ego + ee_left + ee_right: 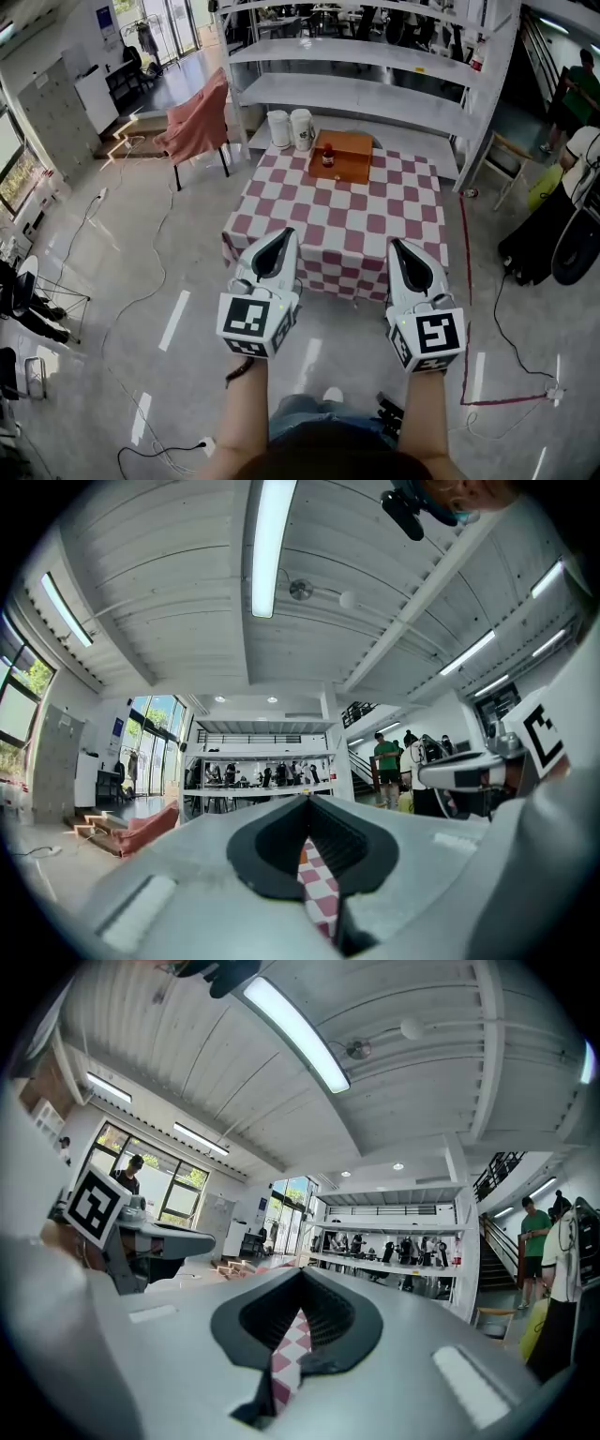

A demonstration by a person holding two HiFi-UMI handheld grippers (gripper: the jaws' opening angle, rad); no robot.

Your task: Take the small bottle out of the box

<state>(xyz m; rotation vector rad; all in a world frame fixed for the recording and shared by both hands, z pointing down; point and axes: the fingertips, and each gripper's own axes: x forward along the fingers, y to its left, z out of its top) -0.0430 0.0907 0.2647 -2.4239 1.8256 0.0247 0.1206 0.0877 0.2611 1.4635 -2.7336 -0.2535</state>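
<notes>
A small dark-red bottle with a red cap stands upright in an open brown box at the far side of a red-and-white checked table. Both grippers hover side by side over the floor in front of the table's near edge, far from the box. The left gripper is shut with nothing in it. The right gripper is shut and empty too. In the left gripper view its tips meet, with checked cloth showing through the slit. The right gripper view shows the same at its tips.
Two white canisters stand left of the box. White shelving rises behind the table. A chair under a pink cloth sits at the left. A person in green and a wooden chair are at the right. Cables lie on the floor.
</notes>
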